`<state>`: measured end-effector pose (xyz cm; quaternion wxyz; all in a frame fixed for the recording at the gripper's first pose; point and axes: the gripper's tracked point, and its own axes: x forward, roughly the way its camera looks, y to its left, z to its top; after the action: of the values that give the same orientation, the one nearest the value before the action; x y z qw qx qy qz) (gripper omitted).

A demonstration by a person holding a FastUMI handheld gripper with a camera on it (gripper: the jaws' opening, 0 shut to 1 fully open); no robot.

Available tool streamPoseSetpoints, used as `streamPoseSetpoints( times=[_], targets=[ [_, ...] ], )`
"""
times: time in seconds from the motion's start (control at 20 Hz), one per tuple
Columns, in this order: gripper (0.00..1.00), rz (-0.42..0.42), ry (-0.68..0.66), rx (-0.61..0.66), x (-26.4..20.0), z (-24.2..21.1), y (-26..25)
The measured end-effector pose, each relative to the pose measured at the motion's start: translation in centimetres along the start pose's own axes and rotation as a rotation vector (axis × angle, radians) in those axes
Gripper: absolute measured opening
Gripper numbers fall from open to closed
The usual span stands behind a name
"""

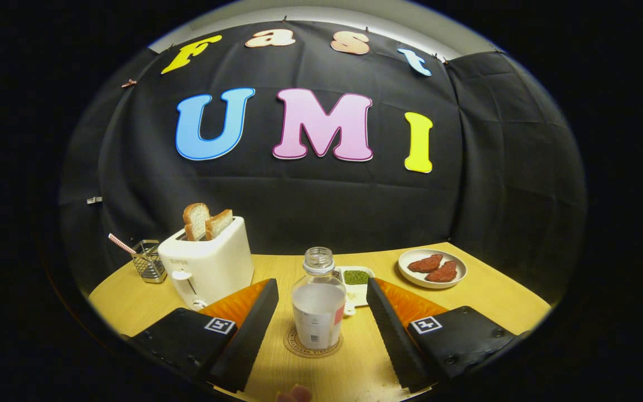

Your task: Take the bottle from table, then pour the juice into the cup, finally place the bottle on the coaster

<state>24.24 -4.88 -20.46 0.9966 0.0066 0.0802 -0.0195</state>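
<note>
Bottle (318, 304) upright on coaster (311, 345), uncapped, seemingly empty. Gripper (318, 318) spread wide, fingers either side of bottle, not touching.

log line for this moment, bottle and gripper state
bottle: upright on coaster, uncapped | gripper: open, fingers either side of bottle, not touching | phase: bottle placed

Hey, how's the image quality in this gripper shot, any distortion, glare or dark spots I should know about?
Gripper view: strong fisheye bend, so the table edge curves; the lighting is warm and even, fading darker toward the booth's sides; the clear bottle on the coaster, between the open gripper fingers, looks sharp, with soft highlights on its glass; the toaster shows mild glare.
</note>
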Motion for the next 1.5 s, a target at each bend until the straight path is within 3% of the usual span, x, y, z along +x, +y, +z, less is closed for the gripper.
streamPoseSetpoints(
  times=[0.55,1.0,1.5],
  targets=[
    [0.97,0.048,-0.049,-0.029,-10.9,7.9,-0.4],
    [0.98,0.171,-0.095,-0.070,-20.1,12.7,5.4],
    [0.98,0.184,-0.059,-0.092,-27.2,10.4,5.4]
  ],
)
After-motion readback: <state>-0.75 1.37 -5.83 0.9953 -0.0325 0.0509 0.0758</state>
